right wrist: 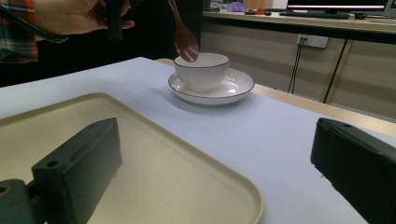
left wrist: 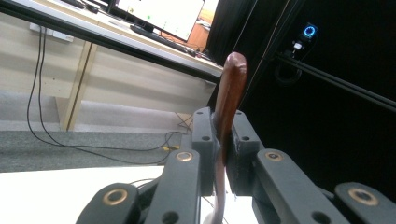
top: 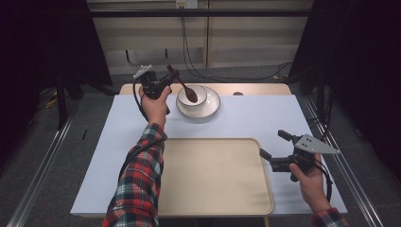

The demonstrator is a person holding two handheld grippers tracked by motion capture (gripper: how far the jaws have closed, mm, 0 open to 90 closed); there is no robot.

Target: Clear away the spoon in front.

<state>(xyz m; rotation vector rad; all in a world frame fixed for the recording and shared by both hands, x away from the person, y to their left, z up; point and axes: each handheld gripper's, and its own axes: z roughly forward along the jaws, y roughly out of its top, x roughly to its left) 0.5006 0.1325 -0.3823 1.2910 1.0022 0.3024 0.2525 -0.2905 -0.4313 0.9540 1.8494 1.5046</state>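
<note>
Left gripper point(top: 166, 79): jaws pressed together on the handle of a brown wooden spoon point(left wrist: 228, 109), pinching it partway along its length. In the left gripper view the handle end stands up past the jaw tips, seated squarely between the pads. The high view shows the spoon slanting down and to the right from the gripper, its head point(top: 191, 94) over the mouth of a white bowl point(top: 200, 99). In the right gripper view the head hangs at the near rim of the bowl point(right wrist: 201, 70); whether it touches the rim cannot be told.

Right gripper point(top: 273, 150): jaws spread wide, holding nothing, held over the table's right side just beside the right edge of a beige tray point(top: 213, 175), well apart from the crockery.

The bowl stands on a white saucer point(top: 212, 108) with a dark rim line, at the far side of the white table top point(top: 265, 118). The tray lies bare, near the person.

Assessment: the step in hand appears to be placing the spoon in the bowl or lifting it out. To do it well, keep the pinch firm and move the head clear of the rim, since a sideways knock could shift the bowl on its saucer. If setting it down, lower until the head rests inside before loosening the jaws; the long handle may tip outward.
</note>
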